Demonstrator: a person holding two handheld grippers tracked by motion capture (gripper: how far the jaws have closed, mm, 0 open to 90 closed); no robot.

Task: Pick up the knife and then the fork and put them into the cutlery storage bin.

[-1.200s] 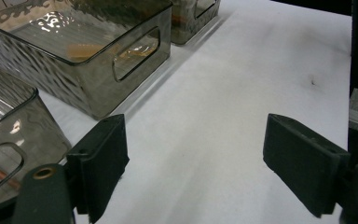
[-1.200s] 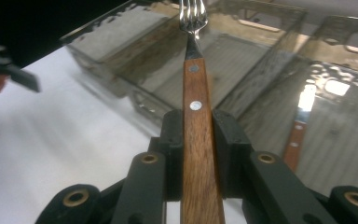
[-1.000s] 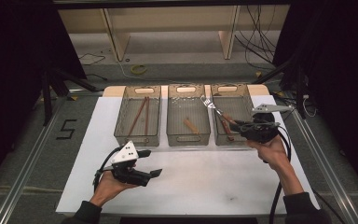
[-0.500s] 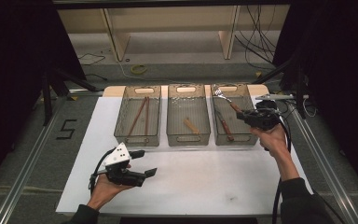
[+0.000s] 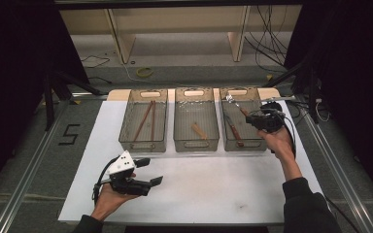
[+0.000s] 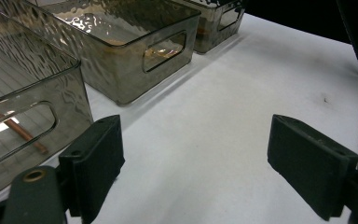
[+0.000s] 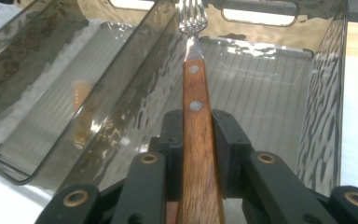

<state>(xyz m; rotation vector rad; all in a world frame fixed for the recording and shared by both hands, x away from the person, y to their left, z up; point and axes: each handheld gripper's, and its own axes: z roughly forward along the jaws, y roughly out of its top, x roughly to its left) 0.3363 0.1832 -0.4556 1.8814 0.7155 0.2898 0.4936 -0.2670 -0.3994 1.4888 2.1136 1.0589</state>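
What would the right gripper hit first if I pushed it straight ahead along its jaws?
Probably the far end wall of the right-hand bin. The right gripper holds a wooden-handled fork whose tines point at that wall near its handle cutout, so the fork tips would likely touch first. Depth is unclear.

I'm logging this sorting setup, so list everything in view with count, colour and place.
Bins: three, smoky clear, in a row at the table's far edge.
Sticks: two, brown, in the left bin.
Wooden piece: one, tan, in the middle bin.
Utensil: one, wooden-handled, in the right bin.
Fork: one, steel with wooden handle, clamped above the right bin.
Table cover: one, white.
Left gripper: black, open, over the cover.
Right gripper: black, shut on the fork.
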